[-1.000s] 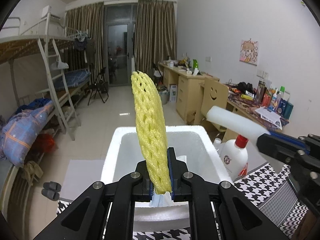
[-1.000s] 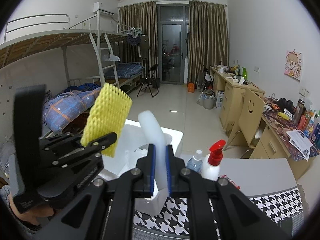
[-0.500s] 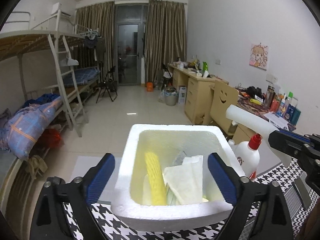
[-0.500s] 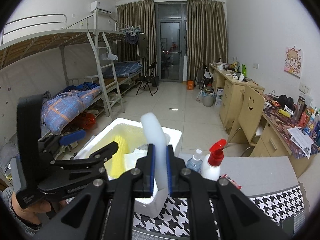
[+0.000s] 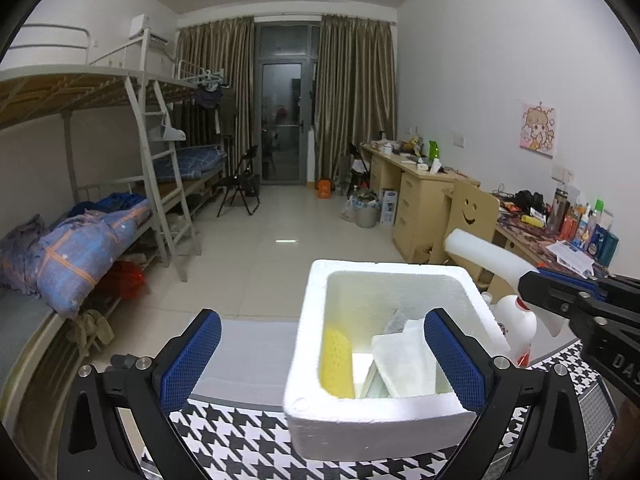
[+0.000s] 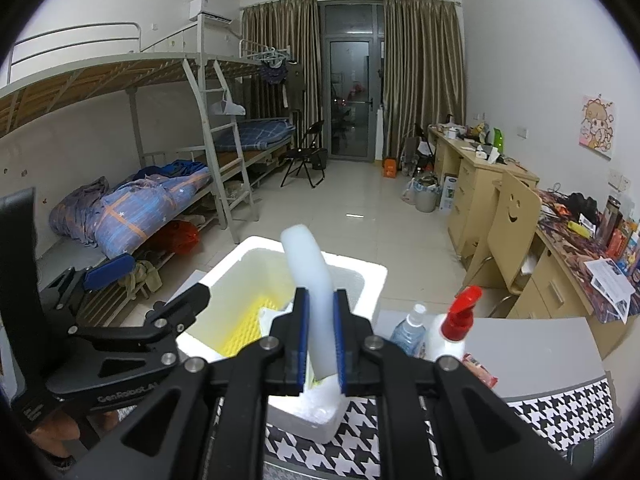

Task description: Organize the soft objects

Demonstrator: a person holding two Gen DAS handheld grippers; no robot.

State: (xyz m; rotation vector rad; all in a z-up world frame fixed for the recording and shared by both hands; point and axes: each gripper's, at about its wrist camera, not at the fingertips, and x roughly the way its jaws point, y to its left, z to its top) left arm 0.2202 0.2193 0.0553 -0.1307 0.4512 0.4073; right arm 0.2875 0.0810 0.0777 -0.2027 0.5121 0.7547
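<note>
A white foam box (image 5: 372, 428) stands on the houndstooth cloth. Inside it lie a yellow foam net (image 5: 336, 360) and white foam sheets (image 5: 404, 360). My left gripper (image 5: 322, 320) hovers just before the box's near left corner. Its jaws are opening wide, and no pad touches anything. In the right wrist view the left gripper (image 6: 166, 274) is beside the box (image 6: 240, 256), with the net (image 6: 248, 320) below. My right gripper (image 6: 320, 296) is shut on a curved white foam strip (image 6: 308, 264) held over the box. The left wrist view shows that strip (image 5: 480, 252) and right gripper (image 5: 560, 296) at right.
A white spray bottle with a red trigger (image 6: 452, 328) and a clear water bottle (image 6: 408, 328) stand right of the box. A red packet (image 6: 480, 368) lies by them on the grey table (image 6: 520, 344). The houndstooth cloth (image 5: 240, 440) covers the near table.
The left gripper opened and let go of the yellow net, which dropped into the box. It then shifted left of the box. The right gripper kept still with the strip.
</note>
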